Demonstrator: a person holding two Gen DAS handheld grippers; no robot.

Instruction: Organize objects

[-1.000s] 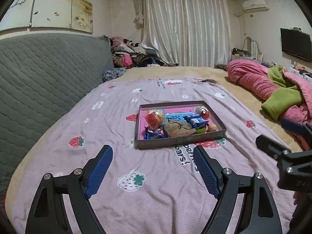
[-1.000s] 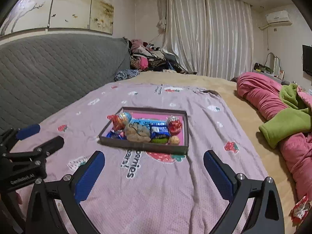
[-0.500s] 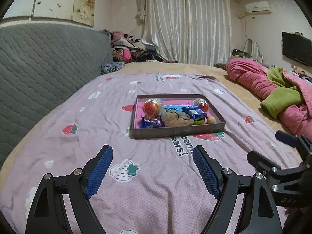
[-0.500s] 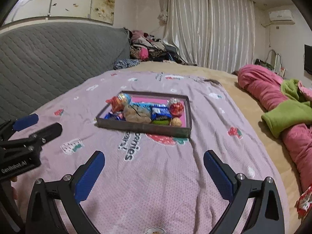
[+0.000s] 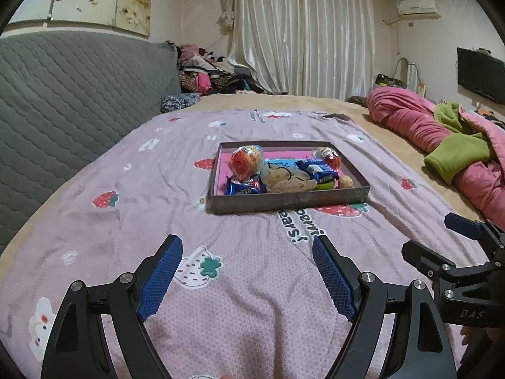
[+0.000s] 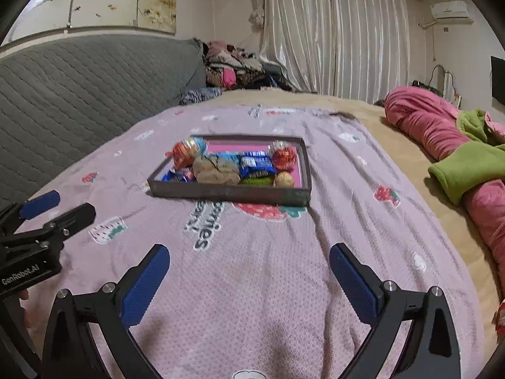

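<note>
Strawberry-print bedspread (image 5: 157, 189) bears a snack tray (image 5: 287, 203); left claw (image 5: 247, 273) and right claw (image 6: 249, 279) gape wide, seemingly empty.

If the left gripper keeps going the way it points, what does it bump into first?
Probably the pink strawberry bedspread. The left gripper points slightly downward with open, empty jaws, so it would likely meet the fabric before reaching the snack tray, though depth is hard to judge.

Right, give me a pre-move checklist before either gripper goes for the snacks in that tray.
1. Left gripper open and empty: ok.
2. Right gripper open and empty: ok.
3. Tray flat on the pink blanket: ok.
4. Bare blanket between grippers and tray: ok.
5. Snacks separated for a clean pick: not ok; the beige packet and blue wrappers overlap.
6. Where the snacks should go: cannot tell.
</note>
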